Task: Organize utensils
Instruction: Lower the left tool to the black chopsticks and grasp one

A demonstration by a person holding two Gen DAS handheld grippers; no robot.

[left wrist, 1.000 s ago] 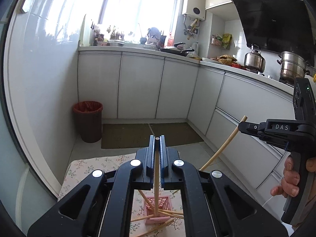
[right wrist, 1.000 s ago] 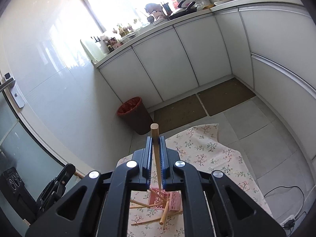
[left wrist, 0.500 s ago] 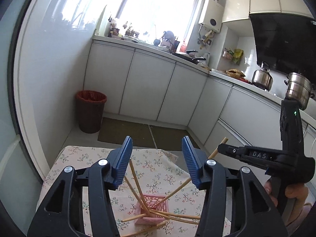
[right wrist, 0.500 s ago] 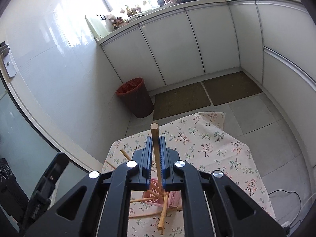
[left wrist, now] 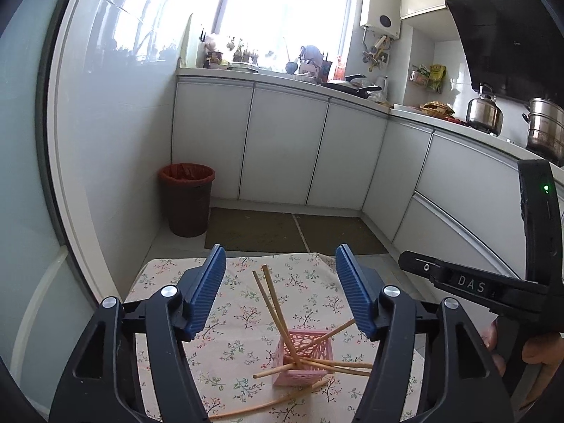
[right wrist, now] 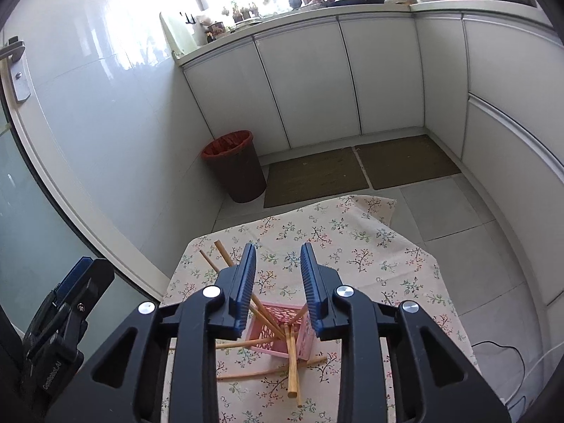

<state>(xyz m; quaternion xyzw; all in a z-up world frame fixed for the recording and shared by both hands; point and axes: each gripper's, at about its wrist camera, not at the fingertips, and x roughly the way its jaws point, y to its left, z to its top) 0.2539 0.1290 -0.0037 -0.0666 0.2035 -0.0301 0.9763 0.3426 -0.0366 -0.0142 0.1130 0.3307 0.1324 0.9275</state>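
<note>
A pink lattice basket (left wrist: 305,357) stands on the floral tablecloth (left wrist: 239,317), with several wooden chopsticks (left wrist: 271,299) leaning out of it and others (left wrist: 261,405) lying on the cloth beside it. My left gripper (left wrist: 280,285) is open and empty, above and behind the basket. My right gripper (right wrist: 278,282) is open and empty, directly above the basket (right wrist: 271,331); a thick chopstick (right wrist: 292,363) lies against the basket's front. The right gripper's body also shows at the right of the left wrist view (left wrist: 493,289).
A red-lined bin (left wrist: 187,199) stands on the floor by the wall beyond the table. White cabinets (left wrist: 282,148) and two brown mats (left wrist: 292,229) lie further back. The table's far edge (right wrist: 292,211) drops to the tiled floor. A cable (right wrist: 500,349) lies at the right.
Both grippers have opened and let go of their chopsticks, the left first, then the right. The chopsticks now rest in or against the basket. Both grippers moved closer over the table.
</note>
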